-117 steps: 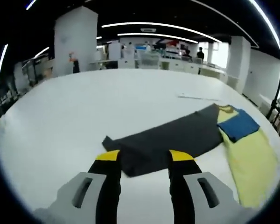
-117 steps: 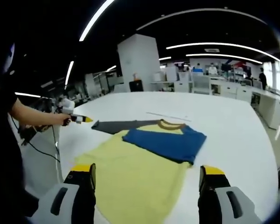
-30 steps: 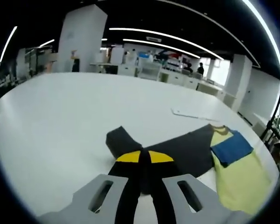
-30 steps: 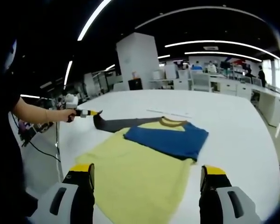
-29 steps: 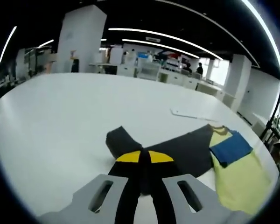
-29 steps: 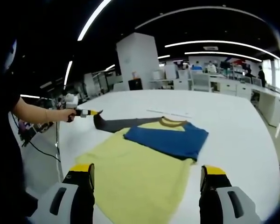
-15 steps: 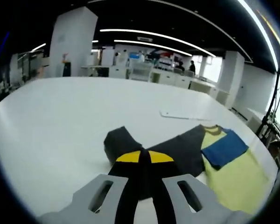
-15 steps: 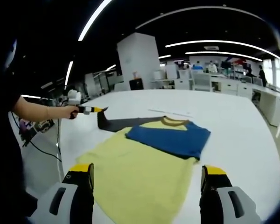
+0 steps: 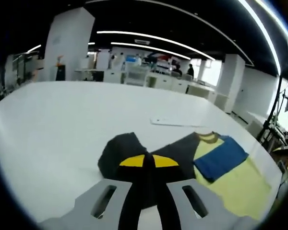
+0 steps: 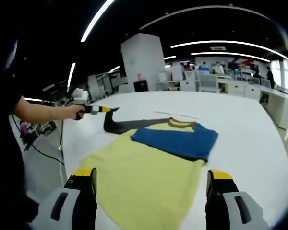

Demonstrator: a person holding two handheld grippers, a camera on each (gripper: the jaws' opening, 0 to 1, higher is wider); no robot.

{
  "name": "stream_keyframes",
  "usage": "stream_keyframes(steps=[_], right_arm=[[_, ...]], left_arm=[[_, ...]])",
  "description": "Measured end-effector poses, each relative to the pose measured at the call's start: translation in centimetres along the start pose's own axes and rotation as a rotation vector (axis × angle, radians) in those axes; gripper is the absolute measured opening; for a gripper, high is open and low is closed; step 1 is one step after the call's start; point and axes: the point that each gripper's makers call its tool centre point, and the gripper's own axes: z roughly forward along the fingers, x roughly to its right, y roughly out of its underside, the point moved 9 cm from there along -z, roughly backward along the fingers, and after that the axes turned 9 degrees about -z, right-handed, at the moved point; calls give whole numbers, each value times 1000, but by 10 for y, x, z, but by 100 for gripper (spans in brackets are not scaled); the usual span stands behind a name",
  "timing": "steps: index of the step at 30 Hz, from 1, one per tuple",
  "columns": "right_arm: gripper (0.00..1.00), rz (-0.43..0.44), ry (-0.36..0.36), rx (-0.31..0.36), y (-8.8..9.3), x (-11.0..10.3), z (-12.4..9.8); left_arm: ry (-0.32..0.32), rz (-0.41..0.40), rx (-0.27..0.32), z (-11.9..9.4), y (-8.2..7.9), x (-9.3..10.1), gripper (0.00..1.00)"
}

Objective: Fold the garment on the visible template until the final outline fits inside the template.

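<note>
Left tool [image 9: 148, 160] jaws pinched together on dark sleeve [image 9: 120, 153], cuff lifted off bench [image 9: 53, 120]. Right tool [image 10: 151, 179] jaws wide, hovering over hem, holding nothing. One garment [image 10: 149, 177]: yellow body flat near bench edge, one blue sleeve [image 10: 177, 138] folded across chest.
</note>
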Motion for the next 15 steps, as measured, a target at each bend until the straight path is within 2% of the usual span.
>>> stream_keyframes(steps=[10,15], right_arm=[[94,10,-3,8,1,-4,0],[93,12,-9,0,2,-8,-2]], left_arm=[[64,3,-4,14,-2,26,1],[96,-40,9,21,-4,37,1]])
